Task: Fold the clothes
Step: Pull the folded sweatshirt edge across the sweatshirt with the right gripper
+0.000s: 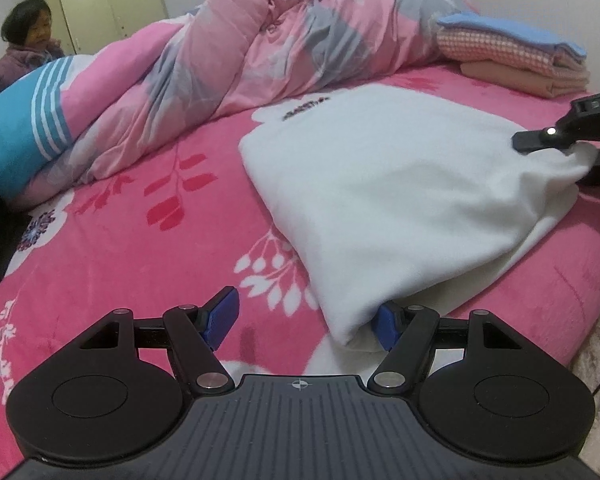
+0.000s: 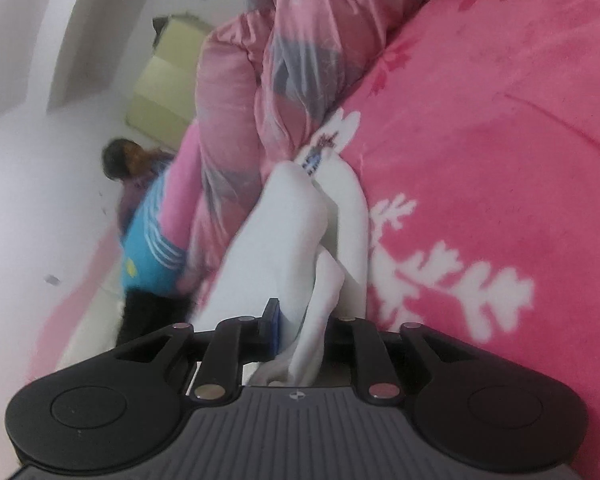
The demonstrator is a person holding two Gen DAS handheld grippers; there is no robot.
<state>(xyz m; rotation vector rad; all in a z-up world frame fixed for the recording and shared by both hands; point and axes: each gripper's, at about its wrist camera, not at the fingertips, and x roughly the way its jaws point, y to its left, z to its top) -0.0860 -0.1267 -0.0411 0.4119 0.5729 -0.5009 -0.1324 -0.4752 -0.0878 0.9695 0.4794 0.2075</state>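
Note:
A white garment [image 1: 400, 184] with a small dark print lies folded on the pink flowered bedcover [image 1: 140, 264]. My left gripper [image 1: 306, 322] is open at the garment's near corner. That corner rests against the right blue pad [image 1: 386, 326], while the left pad [image 1: 222, 318] stands apart over bare cover. At the garment's far right corner, my right gripper [image 1: 556, 140] is shut on a pinch of cloth that is lifted off the bed. In the right wrist view, the white garment [image 2: 284, 240] bunches between the fingers of my right gripper [image 2: 300, 332] and hides the right pad.
A rumpled pink and grey quilt [image 1: 260, 48] fills the back of the bed. A stack of folded clothes [image 1: 516, 60] sits at the back right. A blue striped pillow [image 1: 20, 136] lies at the left, with a person [image 1: 24, 40] behind it. The bed's edge [image 1: 580, 320] runs along the right.

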